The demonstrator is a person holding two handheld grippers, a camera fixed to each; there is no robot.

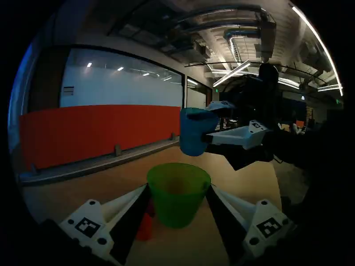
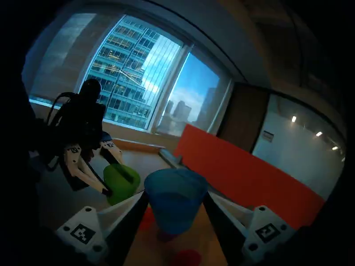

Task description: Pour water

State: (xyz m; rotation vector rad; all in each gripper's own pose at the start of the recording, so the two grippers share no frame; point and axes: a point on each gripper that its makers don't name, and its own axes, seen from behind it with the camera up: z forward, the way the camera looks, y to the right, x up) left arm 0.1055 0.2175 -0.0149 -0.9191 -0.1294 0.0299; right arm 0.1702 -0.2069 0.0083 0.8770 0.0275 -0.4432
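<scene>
In the left gripper view, my left gripper [image 1: 178, 201] is shut on a green plastic cup [image 1: 178, 199], held upright above the wooden table [image 1: 133, 177]. Beyond and above it hangs a blue cup [image 1: 194, 131], clamped by my right gripper [image 1: 208, 128] coming in from the right. In the right gripper view, the right gripper [image 2: 175, 204] is shut on the blue cup [image 2: 175, 201], upright with water inside. Off to the left, the left gripper [image 2: 108, 175] holds the green cup [image 2: 120, 181], tilted slightly. The two cups are apart.
A red cup [image 1: 145, 226] stands on the table under the green cup; red and pink round things [image 2: 186, 256] lie below the blue cup. An orange wall panel [image 1: 97, 128] runs along the far table edge. Large windows [image 2: 133, 88] lie behind the left gripper.
</scene>
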